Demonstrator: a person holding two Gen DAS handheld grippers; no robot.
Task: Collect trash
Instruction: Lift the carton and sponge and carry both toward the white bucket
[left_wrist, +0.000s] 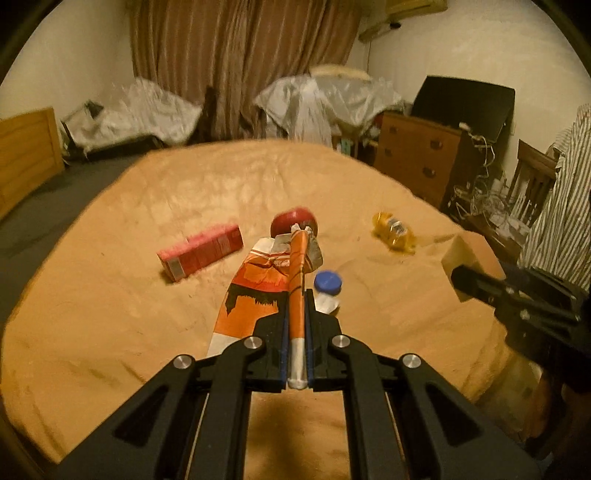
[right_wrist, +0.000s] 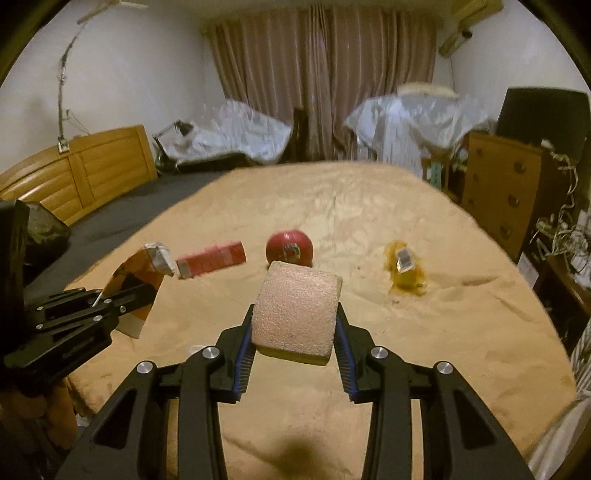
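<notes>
My left gripper (left_wrist: 297, 301) is shut on a flattened orange and white carton (left_wrist: 255, 291), which hangs lifted above the tan bed cover (left_wrist: 110, 332). The right wrist view shows the same gripper (right_wrist: 125, 299) and carton (right_wrist: 142, 269) at the left. My right gripper (right_wrist: 295, 314) is shut on a pale foam block (right_wrist: 295, 306), also lifted; it appears at the right as gripper (left_wrist: 465, 284) and block (left_wrist: 460, 254). On the cover lie a red box (left_wrist: 201, 253) (right_wrist: 210, 260), a red round object (left_wrist: 295, 219) (right_wrist: 290, 249), a crushed yellow bottle (left_wrist: 393, 232) (right_wrist: 404, 269) and a blue-capped small container (left_wrist: 328, 282).
A wooden headboard (right_wrist: 85, 173) and a dark sheet (right_wrist: 147, 199) lie left of the cover. A wooden dresser (left_wrist: 417, 155) (right_wrist: 498, 184), tangled cables (left_wrist: 480, 195) and a striped garment (left_wrist: 557, 206) stand at the right. Plastic-covered furniture (right_wrist: 229, 136) and curtains (right_wrist: 325, 74) fill the back.
</notes>
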